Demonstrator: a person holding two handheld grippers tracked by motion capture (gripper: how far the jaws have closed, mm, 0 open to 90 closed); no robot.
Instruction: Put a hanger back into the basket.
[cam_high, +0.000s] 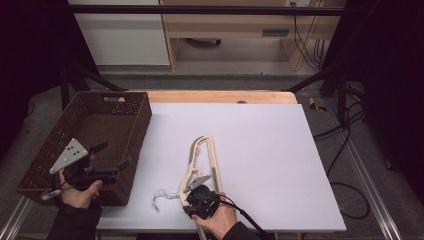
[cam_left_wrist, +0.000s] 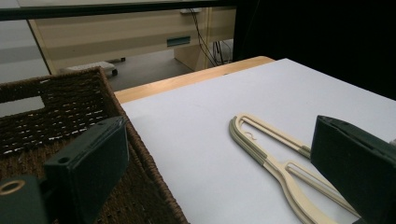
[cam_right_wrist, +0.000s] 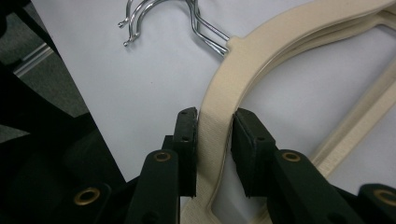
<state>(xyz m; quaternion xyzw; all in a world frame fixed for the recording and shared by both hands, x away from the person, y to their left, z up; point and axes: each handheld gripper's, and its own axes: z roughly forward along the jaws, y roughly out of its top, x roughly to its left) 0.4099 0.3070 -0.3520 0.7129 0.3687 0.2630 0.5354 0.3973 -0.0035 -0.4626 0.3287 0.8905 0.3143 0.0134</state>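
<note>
Right gripper (cam_right_wrist: 214, 122) has its jaws closed on the hanger's (cam_high: 202, 165) curved cream shoulder, just below the metal hook (cam_right_wrist: 163, 14), at the near edge of the white table (cam_high: 280, 150). Looks like stiff, light plastic, likely a bit slick; the flat shoulder is a sound grip, the long arm may swing. Left gripper (cam_high: 112, 155) gapes wide and empty over the wicker basket (cam_high: 50, 145), farther left.
</note>
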